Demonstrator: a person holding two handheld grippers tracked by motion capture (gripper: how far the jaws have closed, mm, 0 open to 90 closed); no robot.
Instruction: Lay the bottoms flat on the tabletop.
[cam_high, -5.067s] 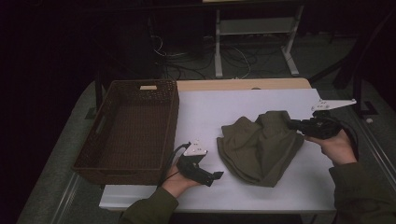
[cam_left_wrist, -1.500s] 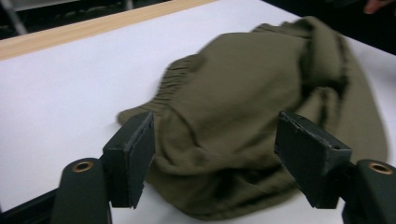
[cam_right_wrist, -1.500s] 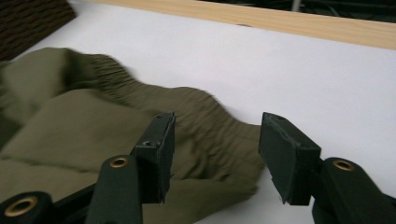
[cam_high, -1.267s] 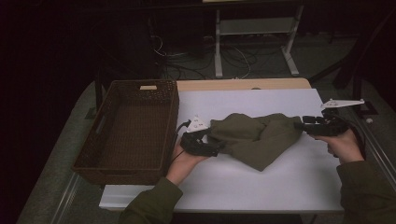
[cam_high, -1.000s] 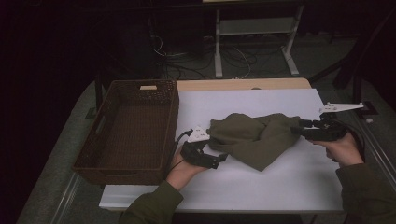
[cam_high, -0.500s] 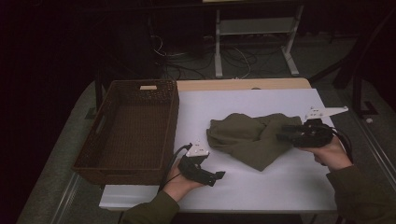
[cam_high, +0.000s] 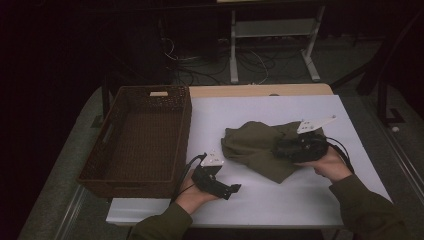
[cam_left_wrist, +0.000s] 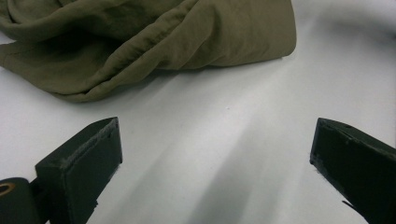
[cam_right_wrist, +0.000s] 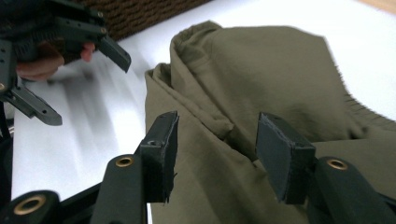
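Note:
An olive-green cloth (cam_high: 252, 145) lies crumpled on the white table (cam_high: 280, 205), right of centre. My right gripper (cam_high: 278, 150) reaches over its right part, pointing left. In the right gripper view its jaws (cam_right_wrist: 215, 149) stand half apart just above the cloth (cam_right_wrist: 271, 70), a fold running between them, and the pads are not pressing. My left gripper (cam_high: 232, 190) lies low near the front edge, apart from the cloth. Its jaws (cam_left_wrist: 215, 158) have just been opening and stand wide, with only bare table between them and the cloth (cam_left_wrist: 154, 37) ahead.
A dark wicker basket (cam_high: 186, 125) stands on the left of the table, with nothing inside it. Past the far edge are a metal stand (cam_high: 272, 35) and cables on the floor. The left hand's gripper (cam_right_wrist: 91, 91) is visible beyond the cloth in the right gripper view.
The right gripper has slid left over the cloth, bunching it into a smaller heap. The left gripper has let go of the cloth's left end and drawn back to the front edge.

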